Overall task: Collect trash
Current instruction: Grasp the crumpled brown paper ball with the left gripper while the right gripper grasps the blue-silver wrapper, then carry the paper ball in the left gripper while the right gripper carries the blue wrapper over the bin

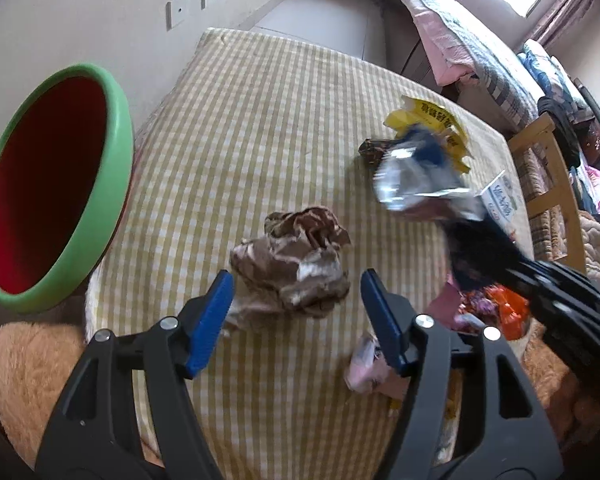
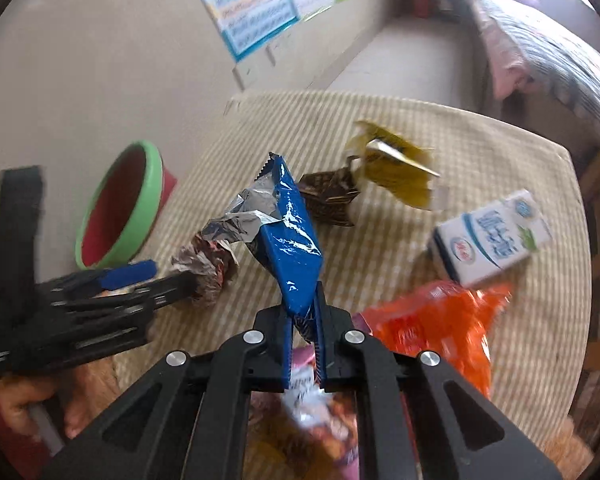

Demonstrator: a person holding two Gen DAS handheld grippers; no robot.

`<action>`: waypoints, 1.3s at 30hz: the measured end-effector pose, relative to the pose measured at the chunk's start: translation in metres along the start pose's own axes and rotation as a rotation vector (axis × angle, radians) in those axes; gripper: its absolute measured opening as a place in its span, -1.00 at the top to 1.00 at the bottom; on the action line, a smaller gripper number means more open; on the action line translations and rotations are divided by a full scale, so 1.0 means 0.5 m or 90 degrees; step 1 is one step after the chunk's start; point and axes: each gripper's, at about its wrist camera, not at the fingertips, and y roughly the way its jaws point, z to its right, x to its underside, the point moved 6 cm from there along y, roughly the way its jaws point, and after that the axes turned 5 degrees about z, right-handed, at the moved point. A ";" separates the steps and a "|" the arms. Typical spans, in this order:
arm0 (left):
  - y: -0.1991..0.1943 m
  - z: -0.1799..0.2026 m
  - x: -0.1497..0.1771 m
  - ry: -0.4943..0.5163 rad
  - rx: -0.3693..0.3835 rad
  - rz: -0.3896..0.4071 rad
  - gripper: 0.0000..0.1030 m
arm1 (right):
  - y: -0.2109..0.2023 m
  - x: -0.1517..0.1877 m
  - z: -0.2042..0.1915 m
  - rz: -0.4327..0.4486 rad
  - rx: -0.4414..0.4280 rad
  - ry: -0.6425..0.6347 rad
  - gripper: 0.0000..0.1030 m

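Your right tongs [image 2: 303, 312] are clenched on the narrow end of a blue foil wrapper [image 2: 290, 240], which stands up and away from the jaws with its silver inside torn open near the top; the picture is blurred, so finer detail of the wrapper is lost. From the left wrist view the same wrapper [image 1: 416, 176] hangs above the desk [image 1: 260, 140], over the far right part of its checked cloth.

Your left tongs [image 1: 296, 320] are released, jaws apart with nothing pressed between the blue pads [image 1: 210, 320]. They hover over a crumpled brown wrapper [image 1: 296, 256] that lies near the middle of the desk, closer to its near edge; whether the pads touch it you cannot tell from here.

A green-rimmed bin [image 1: 116, 128] with a red inside stands off the left edge of the desk, its mouth tilted toward you.

Other trash lies on the cloth:
- a yellow packet [image 2: 396, 172] toward the far right corner
- a dark brown wrapper [image 2: 332, 196] just beside the yellow packet
- a white milk carton [image 2: 492, 236] on its side near the right edge
- an orange bag [image 2: 432, 328] near the near right edge
- a pale pink wrapper [image 1: 366, 364] at the near edge, by your left tongs' right finger
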 end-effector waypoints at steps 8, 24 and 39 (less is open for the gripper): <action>0.052 -0.019 0.016 -0.004 -0.017 -0.021 0.02 | -0.045 0.013 0.010 0.017 -0.007 0.045 0.82; -0.188 -0.062 -0.013 -0.044 -0.039 0.149 0.38 | -0.107 -0.016 -0.064 0.081 -0.022 0.035 0.81; -0.245 -0.090 -0.042 -0.043 -0.057 0.206 0.38 | -0.108 -0.047 -0.119 0.092 -0.022 0.009 0.81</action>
